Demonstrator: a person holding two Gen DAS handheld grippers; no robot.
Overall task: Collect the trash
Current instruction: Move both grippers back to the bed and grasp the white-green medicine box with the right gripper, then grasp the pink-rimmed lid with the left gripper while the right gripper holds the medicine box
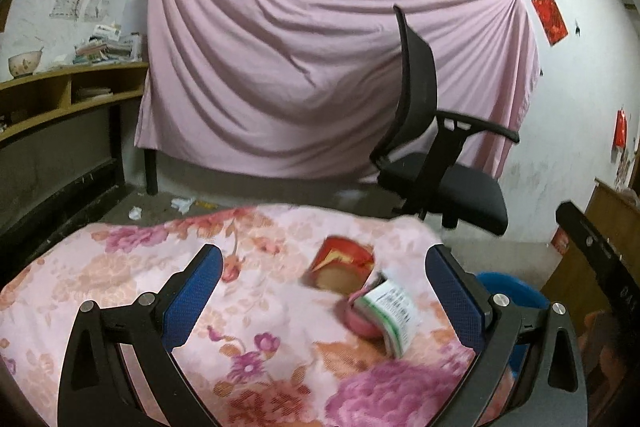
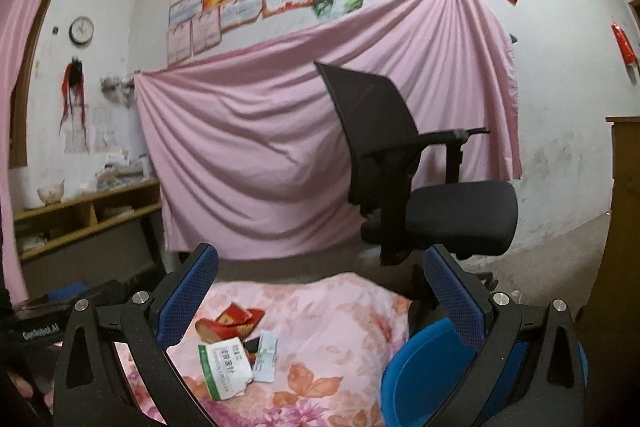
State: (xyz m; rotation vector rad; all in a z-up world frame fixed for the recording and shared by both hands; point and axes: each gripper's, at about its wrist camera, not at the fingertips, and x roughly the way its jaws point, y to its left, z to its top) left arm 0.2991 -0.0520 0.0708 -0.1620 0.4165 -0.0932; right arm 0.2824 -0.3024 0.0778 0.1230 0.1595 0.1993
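Observation:
Trash lies on a floral pink bedspread (image 1: pixel 120 267): a red and gold crumpled box (image 1: pixel 344 261), a white and green carton (image 1: pixel 394 315) and something pink (image 1: pixel 360 323) under it. My left gripper (image 1: pixel 324 267) is open and empty, with the trash between and just beyond its blue pads (image 1: pixel 200 291). In the right wrist view the red box (image 2: pixel 230 323), the white and green carton (image 2: pixel 224 367) and a small paper slip (image 2: pixel 267 357) lie ahead to the left on the bedspread (image 2: pixel 340 327). My right gripper (image 2: pixel 320 275) is open and empty above them.
A blue bin (image 2: pixel 416 367) stands at the bed's right edge, also in the left wrist view (image 1: pixel 516 291). A black office chair (image 2: pixel 420 195) stands beyond the bed before a hung pink sheet (image 2: pixel 260 147). A wooden shelf (image 1: pixel 60 95) is at left. Paper scraps (image 1: pixel 182 205) lie on the floor.

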